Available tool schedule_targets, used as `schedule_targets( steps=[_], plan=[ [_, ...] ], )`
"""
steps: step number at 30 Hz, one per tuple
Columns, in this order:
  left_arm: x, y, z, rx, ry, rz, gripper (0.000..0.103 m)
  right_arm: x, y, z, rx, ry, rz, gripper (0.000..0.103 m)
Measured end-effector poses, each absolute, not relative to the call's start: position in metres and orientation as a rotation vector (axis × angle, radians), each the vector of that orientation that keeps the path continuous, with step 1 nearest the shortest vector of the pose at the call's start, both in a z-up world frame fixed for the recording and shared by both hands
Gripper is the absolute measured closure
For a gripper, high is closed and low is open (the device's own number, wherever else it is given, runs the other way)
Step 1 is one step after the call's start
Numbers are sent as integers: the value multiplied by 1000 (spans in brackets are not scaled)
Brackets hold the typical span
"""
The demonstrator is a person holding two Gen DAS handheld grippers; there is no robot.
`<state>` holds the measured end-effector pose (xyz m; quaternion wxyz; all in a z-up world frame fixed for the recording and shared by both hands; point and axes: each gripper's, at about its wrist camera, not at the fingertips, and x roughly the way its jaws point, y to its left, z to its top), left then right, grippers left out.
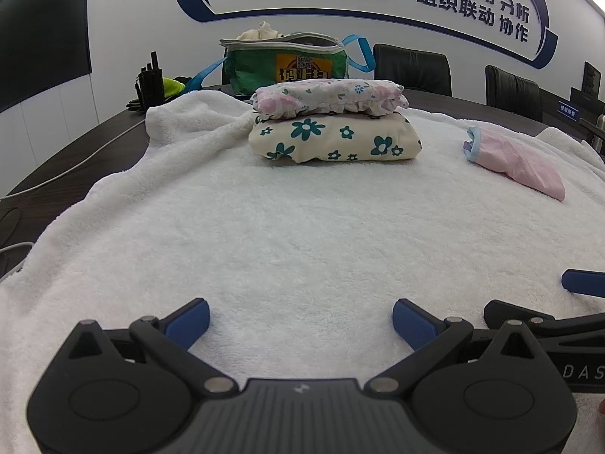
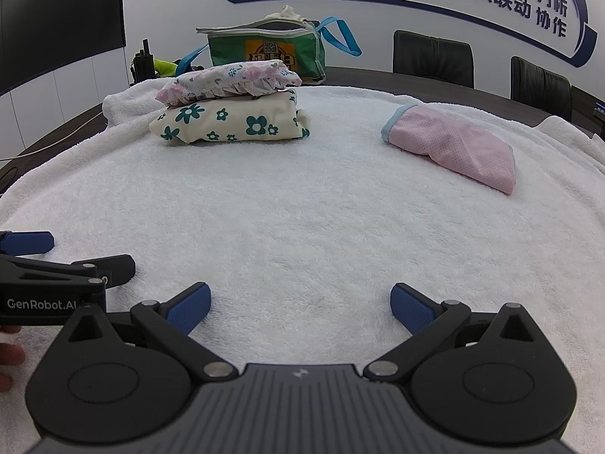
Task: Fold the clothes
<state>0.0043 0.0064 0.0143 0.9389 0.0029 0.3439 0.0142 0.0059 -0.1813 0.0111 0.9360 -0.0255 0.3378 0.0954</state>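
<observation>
My left gripper [image 1: 300, 321] and right gripper [image 2: 300, 308] hover side by side at the near edge of the fluffy white towel [image 1: 302, 227], blue-padded fingers spread wide, gripping nothing. Toward the towel's far edge I see a folded cream garment with teal flowers [image 1: 334, 140] under a folded pink-flowered one [image 1: 329, 96]; a pink mesh garment [image 2: 453, 145] lies toward the far right.

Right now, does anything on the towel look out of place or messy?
The pink garment lies alone at the right, loosely creased, apart from the neat two-piece folded stack. The white towel is bunched at its far-left corner.
</observation>
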Motion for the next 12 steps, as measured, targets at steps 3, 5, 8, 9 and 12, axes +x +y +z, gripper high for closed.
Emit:
schedule_targets(
  steps=[3, 5, 8, 9, 12],
  plan=[
    [4, 7, 14, 2, 699, 29, 0, 6, -181, 11, -52, 690, 195, 1],
    [3, 7, 14, -1, 698, 28, 0, 6, -181, 11, -52, 690, 195, 1],
    [3, 7, 14, 1, 698, 29, 0, 6, -181, 11, -52, 690, 195, 1],
    [3, 7, 14, 0, 698, 28, 0, 6, -181, 11, -52, 690, 195, 1],
    [4, 7, 14, 0, 698, 28, 0, 6, -181, 11, -52, 690, 195, 1]
  ],
)
